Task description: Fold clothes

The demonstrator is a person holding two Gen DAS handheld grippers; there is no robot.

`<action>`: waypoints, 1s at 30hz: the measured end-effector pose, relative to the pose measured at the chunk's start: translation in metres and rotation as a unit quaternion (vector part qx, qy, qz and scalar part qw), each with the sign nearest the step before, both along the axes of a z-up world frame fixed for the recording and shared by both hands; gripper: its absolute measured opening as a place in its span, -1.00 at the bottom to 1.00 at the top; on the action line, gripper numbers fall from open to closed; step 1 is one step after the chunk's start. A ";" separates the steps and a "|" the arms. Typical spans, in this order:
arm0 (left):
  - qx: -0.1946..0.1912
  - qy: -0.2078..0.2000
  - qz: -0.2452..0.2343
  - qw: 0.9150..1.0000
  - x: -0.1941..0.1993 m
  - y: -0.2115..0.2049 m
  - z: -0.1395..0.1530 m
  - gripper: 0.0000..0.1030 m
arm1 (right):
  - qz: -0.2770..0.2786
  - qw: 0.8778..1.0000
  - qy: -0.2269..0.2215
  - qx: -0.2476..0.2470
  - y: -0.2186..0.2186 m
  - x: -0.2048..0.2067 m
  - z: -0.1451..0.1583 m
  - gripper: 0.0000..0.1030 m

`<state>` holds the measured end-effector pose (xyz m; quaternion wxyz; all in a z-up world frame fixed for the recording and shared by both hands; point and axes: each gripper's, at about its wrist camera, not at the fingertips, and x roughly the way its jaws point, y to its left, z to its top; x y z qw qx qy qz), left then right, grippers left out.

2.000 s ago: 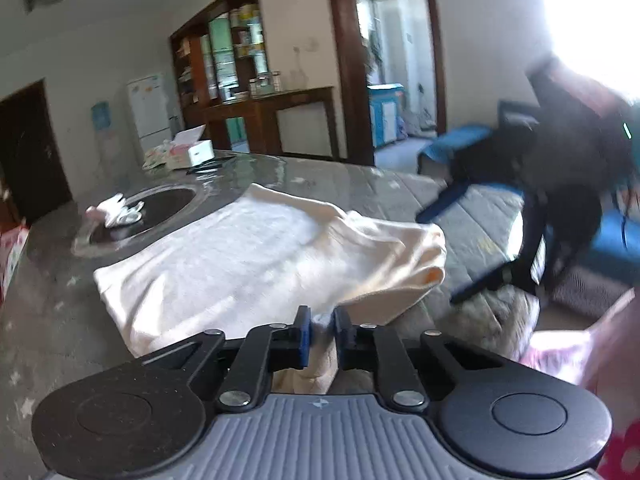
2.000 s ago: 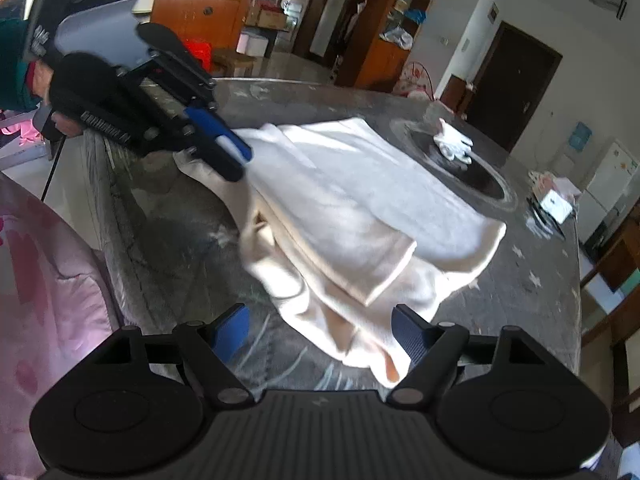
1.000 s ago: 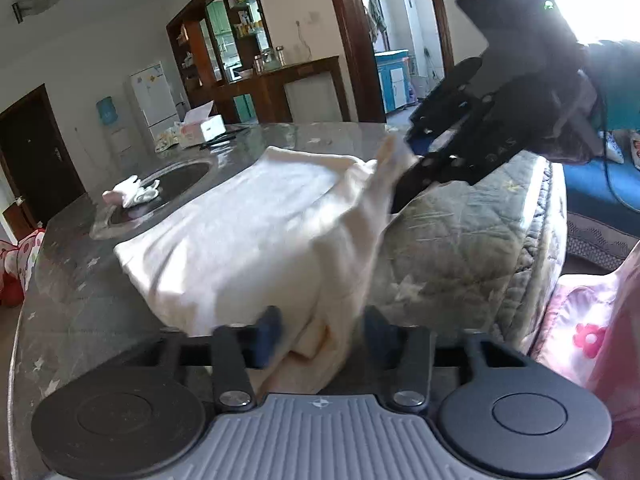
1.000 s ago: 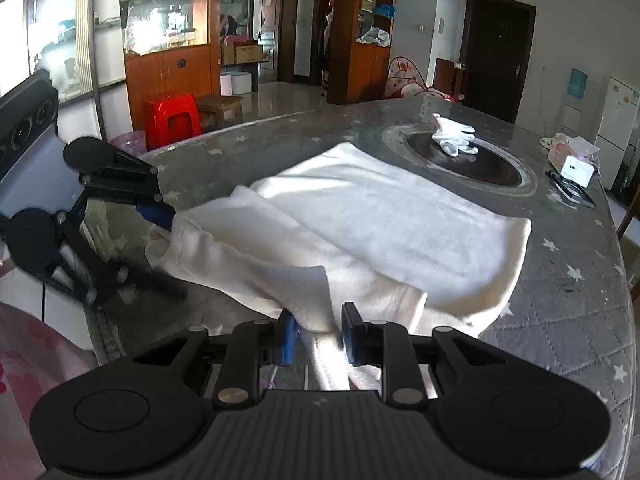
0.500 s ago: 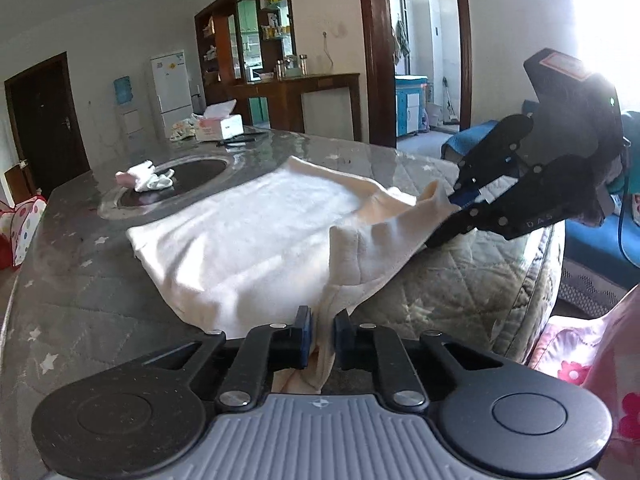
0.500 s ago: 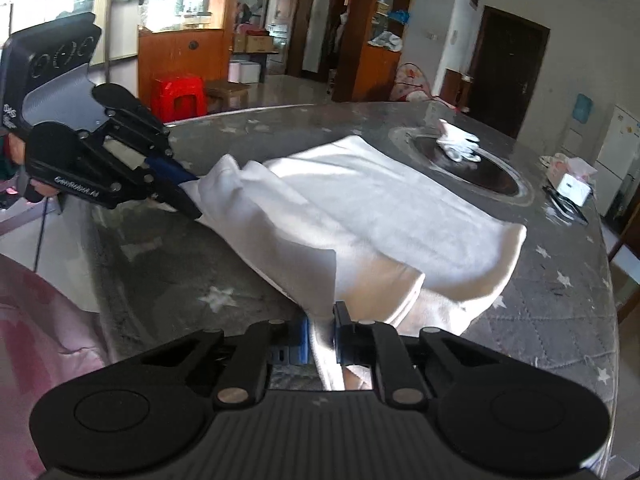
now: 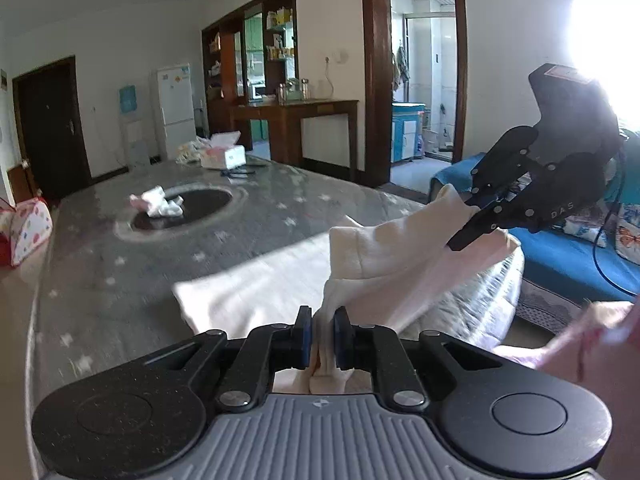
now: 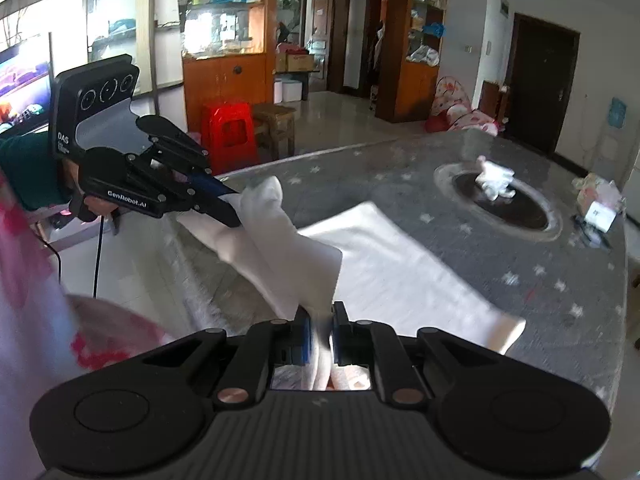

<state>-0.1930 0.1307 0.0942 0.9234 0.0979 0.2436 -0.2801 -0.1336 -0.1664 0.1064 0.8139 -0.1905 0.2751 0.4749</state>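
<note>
Since half a second ago both grippers have lifted the near edge of the cream garment [image 7: 384, 256] off the table [image 7: 120, 280], probably to carry it over the part lying flat. Left gripper [image 7: 323, 336] and right gripper [image 8: 320, 332] each pinch a corner tightly. Only the right wrist view shows the garment's far end [image 8: 504, 328] flat on the table.

The soft, matt cream cloth garment [image 7: 380, 256] lay on a quilted grey star-printed fabric table cover [image 7: 120, 276], whose dark round glossy inset [image 8: 508, 204] shone beyond the garment, while the matt black plastic left gripper [image 7: 323, 334] showed smooth blue pads [image 7: 306, 332].
</note>
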 end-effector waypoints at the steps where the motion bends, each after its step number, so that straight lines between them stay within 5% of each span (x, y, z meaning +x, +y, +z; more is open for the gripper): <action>1: 0.002 -0.004 0.002 1.000 0.007 -0.001 0.002 -0.77 | -0.005 1.000 -0.004 0.001 0.002 0.006 0.001 -0.83; 10: 0.031 0.014 0.010 0.999 0.102 -0.010 -0.010 -0.77 | -0.064 0.998 -0.007 -0.008 0.016 0.095 -0.012 -0.83; 17: 0.041 0.045 0.040 0.997 0.168 -0.016 -0.040 -0.80 | -0.103 0.994 0.016 -0.027 0.028 0.151 -0.050 -0.83; 23: 0.031 0.068 0.057 0.996 0.191 -0.016 -0.058 -0.80 | -0.138 0.989 0.042 -0.029 0.032 0.176 -0.083 -0.80; 27: 0.005 0.077 0.066 0.995 0.182 -0.004 -0.053 -0.72 | -0.139 0.989 0.048 -0.028 0.029 0.177 -0.089 -0.59; 30: -0.008 0.075 0.079 0.994 0.171 0.005 -0.048 -0.40 | -0.138 0.989 0.045 -0.026 0.024 0.177 -0.085 -0.53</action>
